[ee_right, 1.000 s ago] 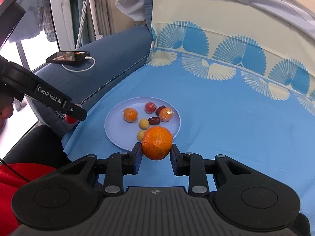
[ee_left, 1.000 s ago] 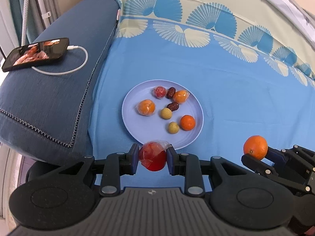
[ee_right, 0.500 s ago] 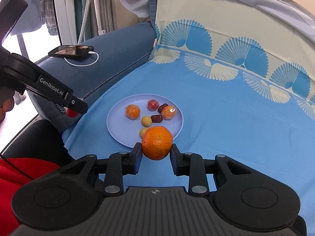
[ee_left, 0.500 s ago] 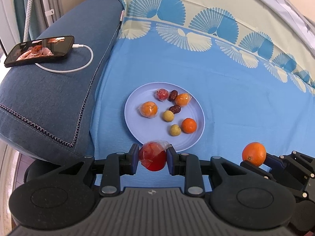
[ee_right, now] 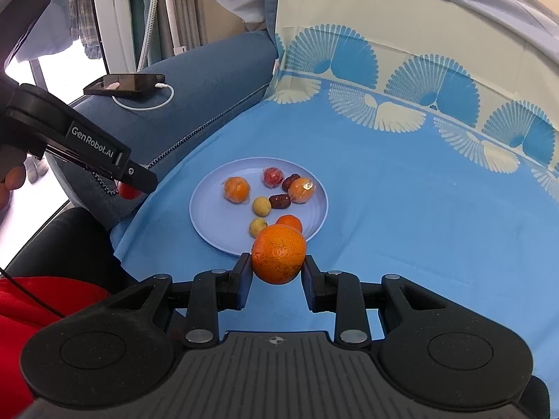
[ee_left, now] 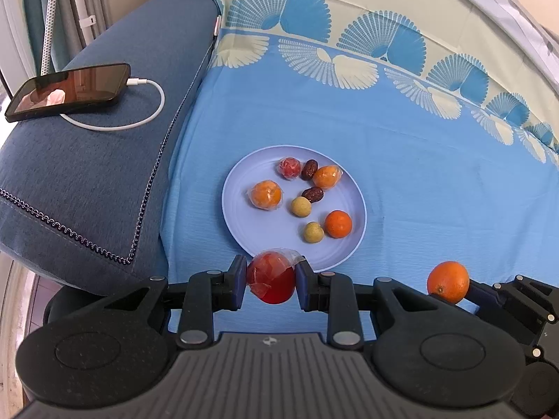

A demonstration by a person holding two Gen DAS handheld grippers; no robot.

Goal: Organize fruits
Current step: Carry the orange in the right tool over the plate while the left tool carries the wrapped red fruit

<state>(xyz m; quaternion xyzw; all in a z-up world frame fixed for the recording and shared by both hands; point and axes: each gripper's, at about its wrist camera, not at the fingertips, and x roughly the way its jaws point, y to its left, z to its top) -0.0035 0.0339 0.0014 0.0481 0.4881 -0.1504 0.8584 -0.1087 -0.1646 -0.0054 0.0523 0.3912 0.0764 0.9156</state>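
Left wrist view: nearest to us, the left tongs [ee_left: 270,281] are clenched on a red fruit in clear wrap [ee_left: 271,281], pads pressed to both sides, held above the near rim of the plate [ee_left: 244,216]. We judge the fruit is carried there for a drop onto the plate, where the other fruits are gathered. To the right, at about the same depth, the right tongs [ee_left: 464,286] grasp a large orange [ee_left: 448,281] over the blue sheet [ee_left: 436,181].

Right wrist view: the right tongs [ee_right: 278,267] are narrowed to the orange's [ee_right: 278,259] width, gripping it at its sides, just short of the plate [ee_right: 209,209]. The left tongs [ee_right: 134,183] show at the left, the red fruit [ee_right: 128,192] peeking under them.

Beyond, the plate lies flat on the sheet with two wrapped oranges, a bare small orange [ee_left: 338,223], a wrapped red fruit, two dates and two yellowish round fruits. We judge room remains on the plate's near side.

Farther, on the blue sofa arm [ee_left: 104,160], a phone [ee_left: 68,90] lies charging on a white cable [ee_left: 139,118].
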